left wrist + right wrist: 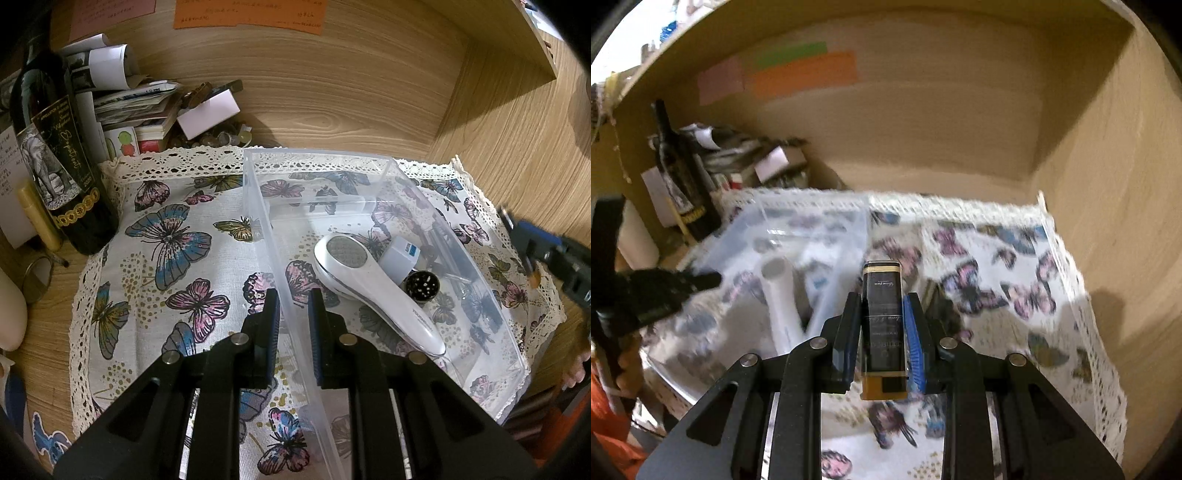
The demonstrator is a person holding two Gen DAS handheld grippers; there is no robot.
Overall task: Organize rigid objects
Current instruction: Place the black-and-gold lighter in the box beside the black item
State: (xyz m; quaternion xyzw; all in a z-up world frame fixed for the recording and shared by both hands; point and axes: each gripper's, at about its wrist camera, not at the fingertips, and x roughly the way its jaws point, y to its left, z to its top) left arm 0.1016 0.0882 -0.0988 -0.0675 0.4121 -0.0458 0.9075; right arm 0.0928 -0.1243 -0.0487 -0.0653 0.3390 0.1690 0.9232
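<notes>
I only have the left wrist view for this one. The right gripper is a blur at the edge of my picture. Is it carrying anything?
Observer: Yes. The right gripper is shut on a dark rectangular bottle with a gold base.
Operator: Is that bottle over the clear bin yet?
Observer: In the right wrist view the clear bin sits to the bottle's left; whether the bottle is past the bin's wall I cannot tell.
Operator: And my left gripper, is it visible from there?
Observer: Yes, the left gripper shows dark and blurred at the bin's left wall, with a hand below it.
</notes>
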